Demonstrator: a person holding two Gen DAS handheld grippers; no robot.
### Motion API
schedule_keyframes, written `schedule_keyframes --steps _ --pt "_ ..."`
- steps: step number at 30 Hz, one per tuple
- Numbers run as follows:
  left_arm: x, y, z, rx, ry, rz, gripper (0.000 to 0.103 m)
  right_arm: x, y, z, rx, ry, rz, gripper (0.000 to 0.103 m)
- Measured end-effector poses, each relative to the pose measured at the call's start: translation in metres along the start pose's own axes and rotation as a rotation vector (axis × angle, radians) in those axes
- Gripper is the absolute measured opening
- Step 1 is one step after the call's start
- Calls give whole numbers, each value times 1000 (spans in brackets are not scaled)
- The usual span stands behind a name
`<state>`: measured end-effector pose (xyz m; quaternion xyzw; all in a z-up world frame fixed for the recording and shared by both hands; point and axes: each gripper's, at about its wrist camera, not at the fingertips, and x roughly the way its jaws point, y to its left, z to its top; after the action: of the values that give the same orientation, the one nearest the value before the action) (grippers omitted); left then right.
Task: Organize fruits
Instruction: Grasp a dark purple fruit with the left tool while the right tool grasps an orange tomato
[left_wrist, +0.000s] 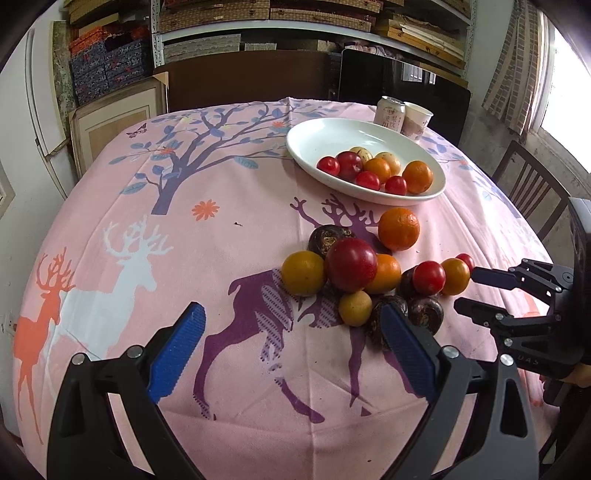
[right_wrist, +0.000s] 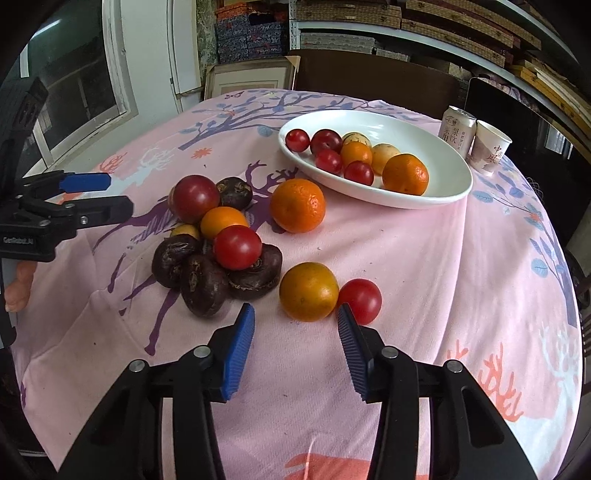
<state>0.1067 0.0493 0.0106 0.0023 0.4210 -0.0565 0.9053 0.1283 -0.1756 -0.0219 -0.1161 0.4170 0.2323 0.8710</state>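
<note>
Two claws, both spread wide and holding nothing. Right gripper (right_wrist: 295, 317) hovers low, and just ahead between its pads sits the yellow-orange fruit (right_wrist: 308, 291), a small red tomato (right_wrist: 360, 300) touching it on the right. Best to square up on the orange one and avoid nudging the tomato. Left gripper (left_wrist: 291, 325) waits near the piled fruit (left_wrist: 351, 269). Farther ahead, the white plate (right_wrist: 443, 192) already carries several fruits.
</note>
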Motion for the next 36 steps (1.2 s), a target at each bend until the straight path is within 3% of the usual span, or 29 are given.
schedule_keyframes --steps 6,15,25,27,31,36 --pt "2 -7 -8 40 24 -18 94 11 10 12 -77 -16 -57 47" --pt "6 -33 -15 116 57 -81 94 22 30 16 -286 10 -177 37" --pt "16 -60 -16 165 77 -107 92 -14 4 1 -105 -66 -8 37" --pt "19 -61 -16 168 79 -111 78 -20 -1 -4 -73 -74 16 37" --pt "26 -61 -15 157 99 -123 67 -31 -8 -14 -38 -90 30 37" --pt "37 -55 -13 148 109 -135 41 -41 -13 -23 -16 -105 41 37"
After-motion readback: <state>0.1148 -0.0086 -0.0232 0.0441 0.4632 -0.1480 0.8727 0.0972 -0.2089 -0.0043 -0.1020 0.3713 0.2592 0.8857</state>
